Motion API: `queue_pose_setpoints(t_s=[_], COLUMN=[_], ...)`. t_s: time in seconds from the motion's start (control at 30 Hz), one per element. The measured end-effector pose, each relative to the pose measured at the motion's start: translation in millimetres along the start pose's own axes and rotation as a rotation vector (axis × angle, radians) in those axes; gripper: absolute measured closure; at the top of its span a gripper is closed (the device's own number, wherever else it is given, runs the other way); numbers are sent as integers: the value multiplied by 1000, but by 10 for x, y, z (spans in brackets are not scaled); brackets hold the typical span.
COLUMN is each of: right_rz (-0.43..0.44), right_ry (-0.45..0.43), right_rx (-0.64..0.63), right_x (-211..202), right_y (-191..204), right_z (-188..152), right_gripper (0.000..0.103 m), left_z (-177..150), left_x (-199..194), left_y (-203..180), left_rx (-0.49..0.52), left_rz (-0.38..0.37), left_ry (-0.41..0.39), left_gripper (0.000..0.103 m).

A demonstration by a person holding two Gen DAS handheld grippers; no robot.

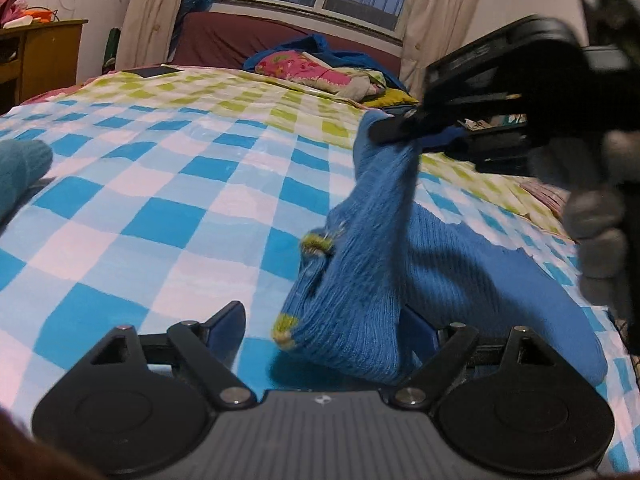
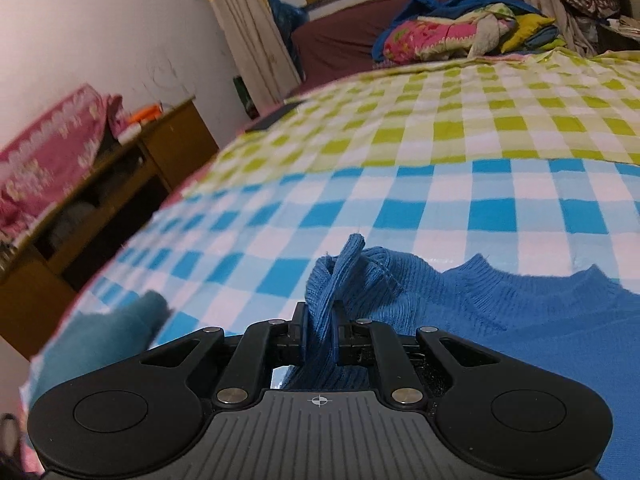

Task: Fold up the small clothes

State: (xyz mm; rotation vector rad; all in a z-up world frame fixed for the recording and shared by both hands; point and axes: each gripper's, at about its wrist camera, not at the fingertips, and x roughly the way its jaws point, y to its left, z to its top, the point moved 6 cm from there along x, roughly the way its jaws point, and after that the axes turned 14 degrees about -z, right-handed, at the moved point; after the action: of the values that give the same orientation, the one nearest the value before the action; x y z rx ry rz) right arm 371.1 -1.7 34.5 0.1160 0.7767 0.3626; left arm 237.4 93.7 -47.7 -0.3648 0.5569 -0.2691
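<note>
A teal garment point(image 1: 22, 172) lies at the bed's left edge, bare checkered sheet point(image 1: 160, 184) beyond. The left tongs point(image 1: 320, 332) gape around the blue sweater point(image 1: 460, 264) (pads not pressing). The right tongs point(image 2: 320, 336) pinch its lifted sleeve point(image 2: 340, 280).

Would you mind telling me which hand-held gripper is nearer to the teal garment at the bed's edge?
Left, probably. The left hand-held gripper sits just right of the teal garment; the right hand-held gripper, clamping the blue sweater, is farther right.
</note>
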Motion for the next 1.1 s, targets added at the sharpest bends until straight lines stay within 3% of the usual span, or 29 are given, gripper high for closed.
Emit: queue_pose_setpoints(t_s=[0.03,0.1,0.3,0.67,0.9,1.1], right_rz=[9,30,69,23,-28,-76], right_ry=[-4,-7,-26,-113,-70,-17], right_rx=[13,42,83,261,395,420], right_x=[-45,-136,-443,-903,-726,-499], right_y=[-41,-137,-485,-1787,-2652,-2973], right_z=[20,48,74,188,-138,-494], right_gripper=[92,92,92,93,93,92], left_z=[8,33,196,329,-84,-426], left_x=[27,55,24,413,905,1016], left_y=[-34,-109,-540,-1857,-2333,-2535], left_rx=[10,24,80,252,371,520], left_rz=[5,5,-53,-240,-223,-170], left_ry=[0,-4,-30,3,114,149], left_gripper=[14,35,75,76,76,75])
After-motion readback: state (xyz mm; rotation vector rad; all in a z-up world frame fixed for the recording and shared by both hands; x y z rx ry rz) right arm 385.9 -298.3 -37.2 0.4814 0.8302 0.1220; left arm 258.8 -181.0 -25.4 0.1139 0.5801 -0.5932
